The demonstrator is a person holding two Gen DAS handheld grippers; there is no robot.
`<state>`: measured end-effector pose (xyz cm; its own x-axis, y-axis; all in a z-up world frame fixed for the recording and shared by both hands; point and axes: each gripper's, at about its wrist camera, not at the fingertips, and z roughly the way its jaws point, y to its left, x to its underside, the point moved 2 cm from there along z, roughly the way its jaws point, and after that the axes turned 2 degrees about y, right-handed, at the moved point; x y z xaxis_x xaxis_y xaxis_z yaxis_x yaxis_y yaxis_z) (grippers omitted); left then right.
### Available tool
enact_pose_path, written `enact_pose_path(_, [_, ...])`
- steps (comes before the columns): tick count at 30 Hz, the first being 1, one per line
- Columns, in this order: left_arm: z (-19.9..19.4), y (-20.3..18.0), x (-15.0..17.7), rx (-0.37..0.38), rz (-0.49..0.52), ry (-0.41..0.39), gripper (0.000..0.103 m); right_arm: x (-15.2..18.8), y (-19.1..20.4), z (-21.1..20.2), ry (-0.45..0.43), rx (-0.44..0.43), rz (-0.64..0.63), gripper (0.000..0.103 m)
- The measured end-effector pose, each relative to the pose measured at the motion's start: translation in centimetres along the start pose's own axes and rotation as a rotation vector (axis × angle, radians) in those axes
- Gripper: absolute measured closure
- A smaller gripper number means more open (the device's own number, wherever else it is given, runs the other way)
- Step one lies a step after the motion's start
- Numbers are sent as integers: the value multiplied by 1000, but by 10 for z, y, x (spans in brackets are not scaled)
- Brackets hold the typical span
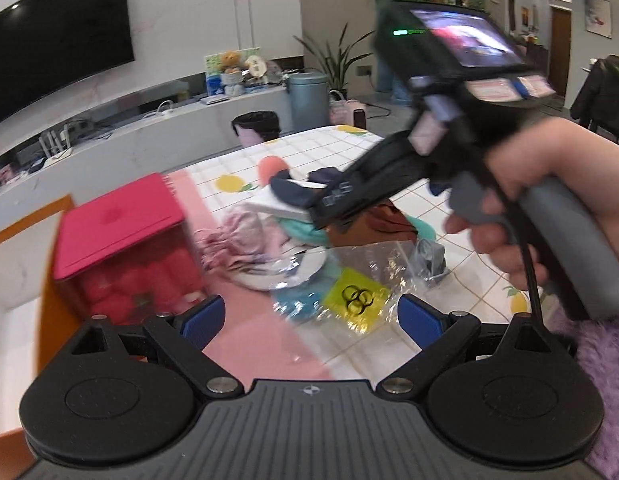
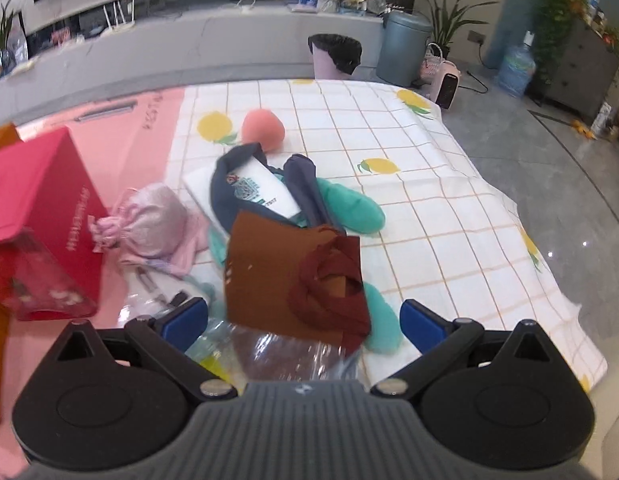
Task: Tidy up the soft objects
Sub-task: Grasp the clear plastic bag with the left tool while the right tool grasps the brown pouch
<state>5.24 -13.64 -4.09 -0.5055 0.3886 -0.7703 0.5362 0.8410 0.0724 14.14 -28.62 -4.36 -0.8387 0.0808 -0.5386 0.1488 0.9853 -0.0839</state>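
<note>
Both tongs hang spread apart and empty over the bench: the left tongs (image 1: 311,322) above a crinkled clear bag (image 1: 349,280), the right tongs (image 2: 305,320) above the brown cloth (image 2: 277,276) in the soft heap beside the red box (image 2: 41,216). The layers overlap, so a pinch there could drag up the teal piece (image 2: 353,208) too.

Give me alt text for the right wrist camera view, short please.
An open gripper hovers over a pile of soft things on a checked lemon tablecloth: a brown cloth, a pink drawstring pouch, green fabric and a peach sponge. A red box sits left.
</note>
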Motion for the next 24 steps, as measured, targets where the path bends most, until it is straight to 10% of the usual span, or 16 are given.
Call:
enact_pose_path(14, [73,7,21,82,6,49,4,-14,-1,53,57,-56,-79,3])
enact_pose_path(24, [74,6,30,58,-46,143,73,-8,-5,38,17,-63,-81,33])
